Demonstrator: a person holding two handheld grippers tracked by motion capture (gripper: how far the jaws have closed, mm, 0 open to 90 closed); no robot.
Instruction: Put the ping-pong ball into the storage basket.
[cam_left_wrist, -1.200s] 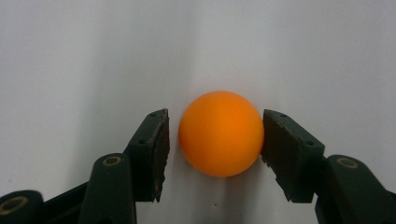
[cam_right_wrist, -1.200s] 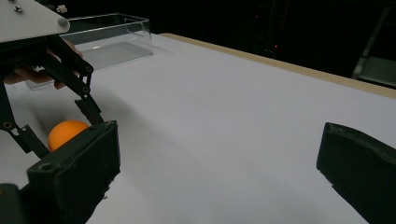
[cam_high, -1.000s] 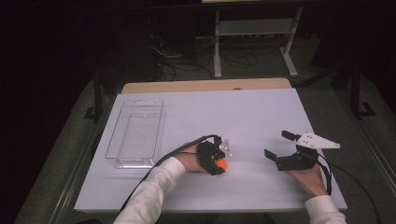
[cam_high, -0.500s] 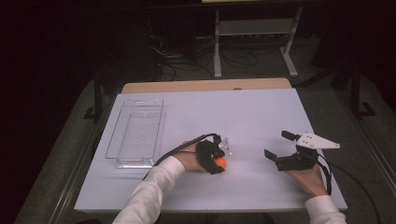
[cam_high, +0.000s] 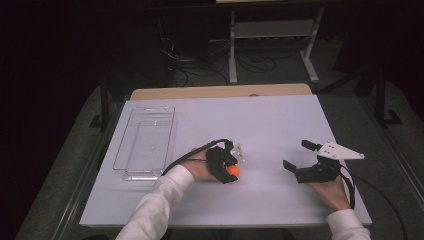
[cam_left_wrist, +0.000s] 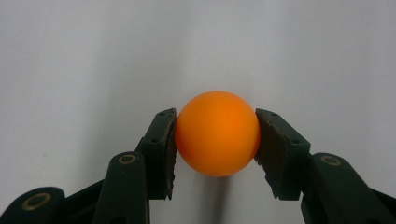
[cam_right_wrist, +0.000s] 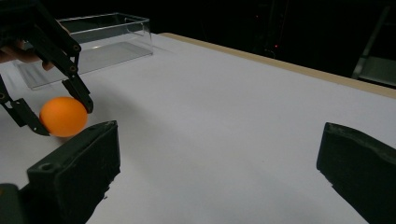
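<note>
In the high view the left gripper (cam_high: 231, 172) sits near the middle of the white table (cam_high: 280, 125), pointing down, with an orange ball (cam_high: 233, 171) showing at its tip; the clear plastic bin (cam_high: 145, 142) lies off to its left, near the table's left edge, its long axis running from the person's side toward the far side. The right gripper (cam_high: 299, 156) rests well apart on the other side, jaws spread and nothing between them, so the left hand is plainly the nearer one to both ball and bin. In the left gripper view the two jaws are clamped on the ball (cam_left_wrist: 217, 133), one pad pressed against each flank at about its widest line (a round thing has no long axis, so the angle of the grasp matters little), and the table top fills the background close behind it. In the right gripper view, that gripper's own black jaws stand wide apart and empty, while farther off the left gripper (cam_right_wrist: 60, 112) pinches the ball (cam_right_wrist: 63, 116) just at the table surface, with the bin (cam_right_wrist: 93, 46) beyond it. I judge the coming move turns on the bin lying leftward of the held ball: lift, carry sideways over the near wall, then release.
</note>
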